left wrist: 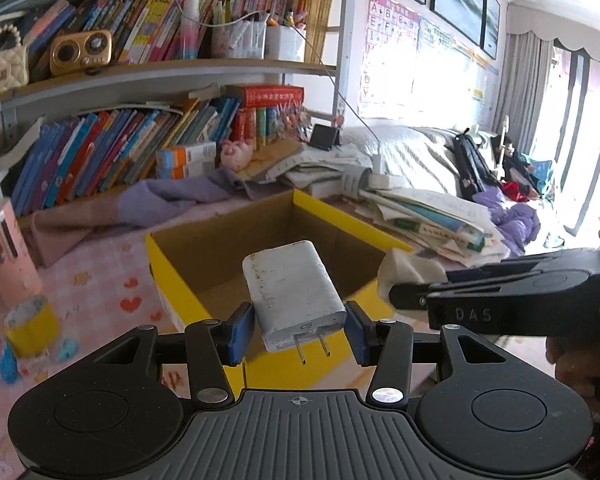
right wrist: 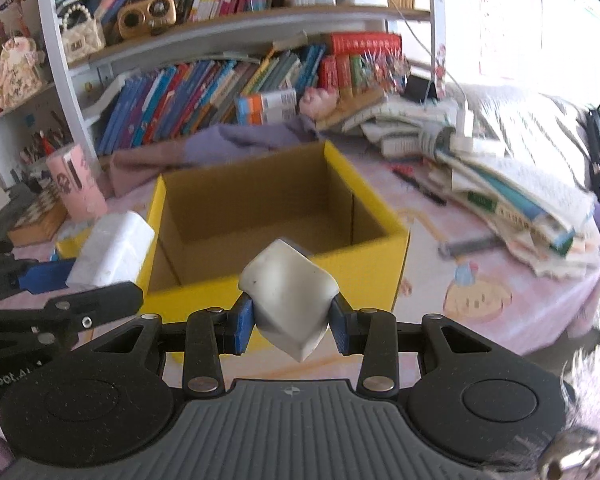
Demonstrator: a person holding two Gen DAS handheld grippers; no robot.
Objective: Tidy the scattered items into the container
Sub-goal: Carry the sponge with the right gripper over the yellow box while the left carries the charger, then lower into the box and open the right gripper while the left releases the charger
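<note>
Together, two grippers hold one charger [left wrist: 296, 292] and one eraser [right wrist: 287, 296] at one box [right wrist: 276, 200].

Both grippers look alike. The left gripper [left wrist: 300, 332] has blue pads [left wrist: 242, 332] on black linkage arms, silver screw heads, round black discs and a ribbed grey plate. The right gripper [right wrist: 292, 326] matches; "DAS" marks its black side.

Daylight floods in from the window [left wrist: 572, 128] on my right, blowing the wall poster [left wrist: 420, 68] to white glare. Fisheye curvature bends the bookshelf [right wrist: 228, 28]. My right view shows motion blur; corners vignette black.
</note>
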